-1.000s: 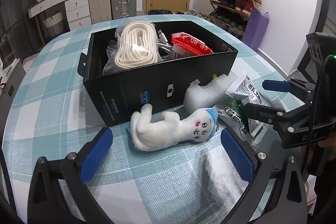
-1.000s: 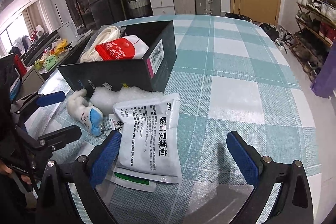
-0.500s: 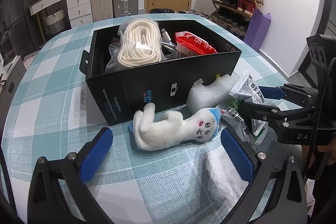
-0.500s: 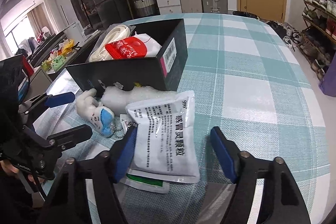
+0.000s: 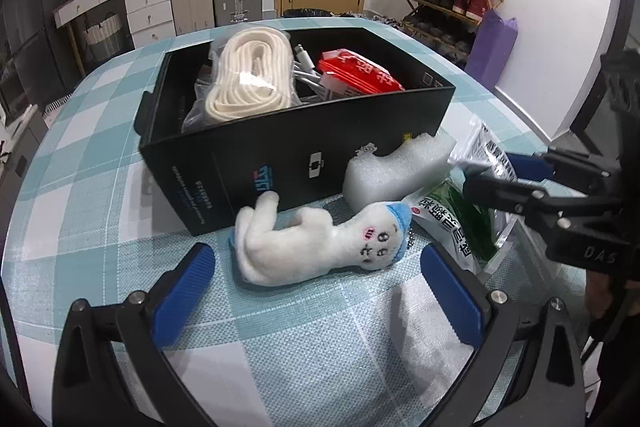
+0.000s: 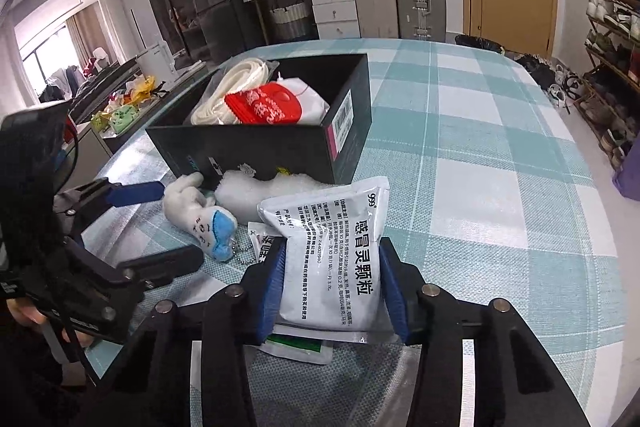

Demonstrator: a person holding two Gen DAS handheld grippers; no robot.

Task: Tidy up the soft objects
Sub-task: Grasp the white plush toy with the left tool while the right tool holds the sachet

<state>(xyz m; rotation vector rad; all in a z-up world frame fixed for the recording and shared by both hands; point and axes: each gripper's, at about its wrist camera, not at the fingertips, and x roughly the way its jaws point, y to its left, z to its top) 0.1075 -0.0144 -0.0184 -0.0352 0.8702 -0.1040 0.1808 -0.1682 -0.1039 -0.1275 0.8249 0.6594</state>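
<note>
white pouch (image 6: pixel 336 255) apparently pinched by right gripper (image 6: pixel 333 287); left gripper (image 5: pixel 316 291) spread.

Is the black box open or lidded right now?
Open. The black box has no lid on it; the bagged white rope and red packet inside show from above.

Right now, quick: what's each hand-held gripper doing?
Left hand-held gripper: open, holding nothing, plush toy ahead.
Right hand-held gripper: closed on the white medicine pouch.
</note>
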